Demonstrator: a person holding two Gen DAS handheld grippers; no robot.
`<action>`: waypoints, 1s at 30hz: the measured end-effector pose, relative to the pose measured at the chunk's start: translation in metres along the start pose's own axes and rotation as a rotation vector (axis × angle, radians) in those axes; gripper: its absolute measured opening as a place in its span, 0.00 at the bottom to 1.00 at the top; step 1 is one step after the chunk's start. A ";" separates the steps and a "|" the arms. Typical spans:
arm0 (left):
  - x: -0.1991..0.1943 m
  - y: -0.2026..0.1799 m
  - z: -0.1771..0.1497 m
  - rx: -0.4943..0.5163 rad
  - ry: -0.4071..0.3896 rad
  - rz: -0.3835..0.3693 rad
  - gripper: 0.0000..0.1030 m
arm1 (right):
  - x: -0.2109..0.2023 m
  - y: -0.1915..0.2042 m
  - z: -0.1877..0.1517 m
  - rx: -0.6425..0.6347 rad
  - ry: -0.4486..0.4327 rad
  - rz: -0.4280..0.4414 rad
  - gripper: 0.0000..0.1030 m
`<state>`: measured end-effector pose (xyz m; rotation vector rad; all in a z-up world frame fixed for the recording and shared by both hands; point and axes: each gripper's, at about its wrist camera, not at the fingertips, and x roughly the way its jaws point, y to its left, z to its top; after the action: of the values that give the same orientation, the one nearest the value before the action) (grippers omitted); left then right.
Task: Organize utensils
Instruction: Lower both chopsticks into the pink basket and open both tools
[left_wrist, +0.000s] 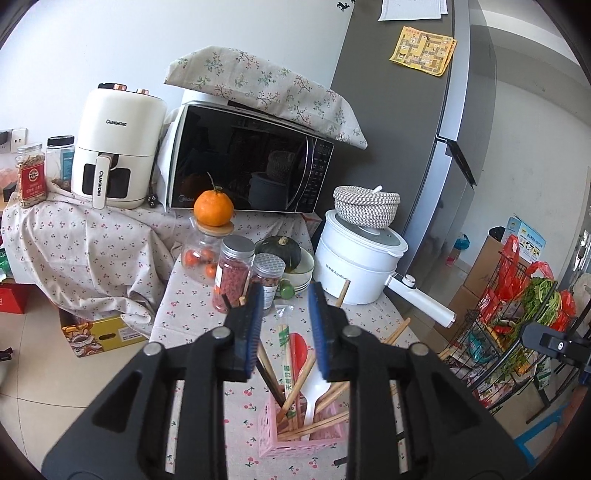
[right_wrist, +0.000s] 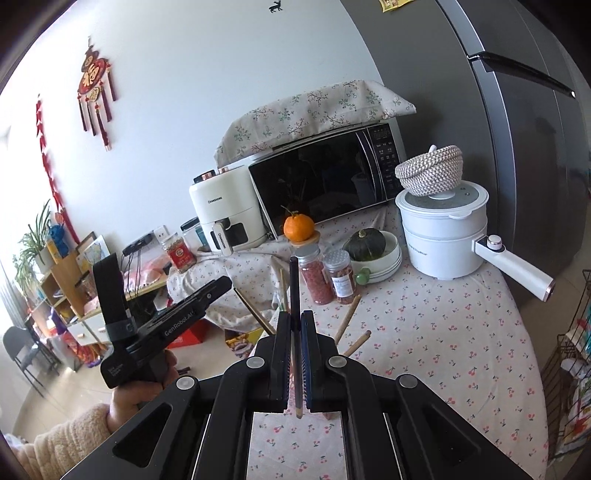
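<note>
A pink lattice utensil holder (left_wrist: 295, 439) stands on the cherry-print tablecloth (right_wrist: 424, 332). It holds several wooden chopsticks (left_wrist: 317, 424), a wrapped pair (left_wrist: 286, 354), a white plastic fork (left_wrist: 314, 391) and a red spoon (left_wrist: 299, 347). My left gripper (left_wrist: 285, 295) is open and empty, just above the holder. My right gripper (right_wrist: 294, 317) is shut on a dark chopstick (right_wrist: 294, 284) that stands upright between the pads, above the table. Chopstick ends (right_wrist: 351, 317) poke up beside its fingers. The left gripper's body (right_wrist: 162, 325) shows at the left of the right wrist view.
Two jars of red goods (left_wrist: 232, 273), a glass jar topped by an orange (left_wrist: 213, 206), a bowl with a green squash (left_wrist: 284, 251) and a white electric pot (left_wrist: 354, 258) stand behind the holder. A microwave (left_wrist: 247, 162) and an air fryer (left_wrist: 114, 147) sit farther back. A fridge (left_wrist: 406, 110) and a wire rack (left_wrist: 517, 325) are at right.
</note>
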<state>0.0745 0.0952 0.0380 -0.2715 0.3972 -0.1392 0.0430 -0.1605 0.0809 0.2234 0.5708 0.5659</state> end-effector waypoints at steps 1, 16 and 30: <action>-0.003 0.001 0.001 -0.005 -0.007 0.000 0.40 | 0.001 0.000 0.002 0.010 -0.010 0.001 0.05; -0.008 0.023 -0.024 0.010 0.235 0.071 0.69 | 0.052 -0.004 0.007 0.077 -0.017 -0.015 0.05; -0.006 0.018 -0.037 0.058 0.337 0.070 0.74 | 0.097 -0.014 -0.009 0.101 0.067 -0.060 0.12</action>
<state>0.0556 0.1048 0.0021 -0.1767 0.7353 -0.1280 0.1111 -0.1167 0.0253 0.2830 0.6697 0.4880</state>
